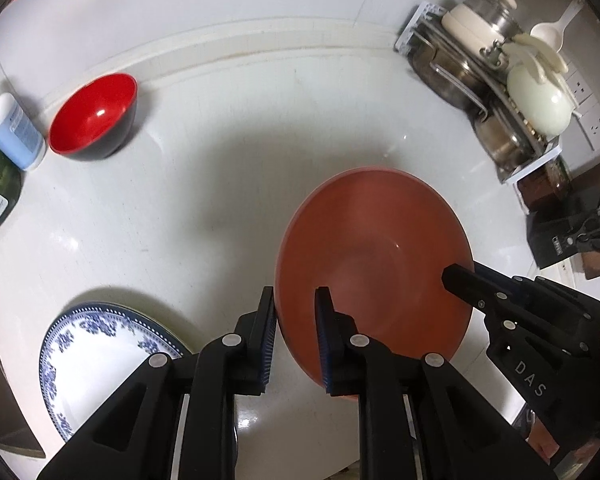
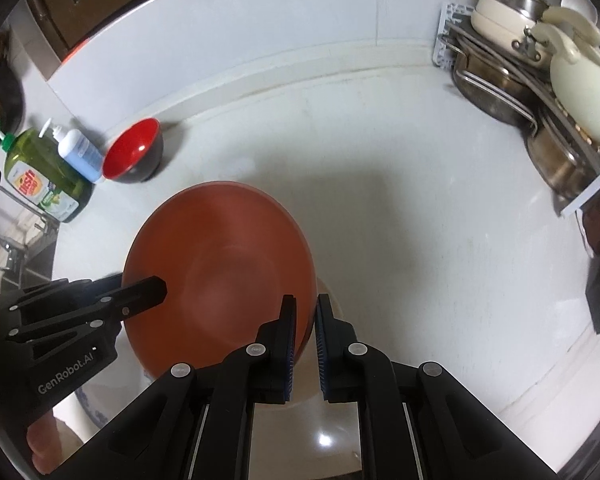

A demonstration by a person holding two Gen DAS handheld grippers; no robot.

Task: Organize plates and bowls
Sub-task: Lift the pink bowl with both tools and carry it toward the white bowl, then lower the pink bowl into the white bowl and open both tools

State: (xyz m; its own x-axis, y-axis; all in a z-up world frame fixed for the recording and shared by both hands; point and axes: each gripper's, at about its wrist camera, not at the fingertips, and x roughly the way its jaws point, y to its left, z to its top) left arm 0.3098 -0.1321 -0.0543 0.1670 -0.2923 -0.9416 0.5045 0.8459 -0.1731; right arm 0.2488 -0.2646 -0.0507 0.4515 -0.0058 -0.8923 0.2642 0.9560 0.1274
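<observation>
A large terracotta plate (image 1: 374,264) is held tilted above the white counter, one gripper on each side of its rim. My left gripper (image 1: 296,332) is shut on its left rim. My right gripper (image 2: 305,338) is shut on its right rim; it also shows in the left wrist view (image 1: 466,280). The plate fills the centre-left of the right wrist view (image 2: 220,268), where the left gripper (image 2: 148,292) shows too. A blue-and-white patterned plate (image 1: 96,352) lies on the counter at lower left. A red bowl with a black outside (image 1: 94,116) stands at the back left.
A dish rack with steel pans, lids and a cream kettle (image 1: 496,80) stands at the back right. A white-blue pump bottle (image 1: 14,132) and a green dish soap bottle (image 2: 40,176) stand at the left. A dark block (image 1: 568,224) sits at the right edge.
</observation>
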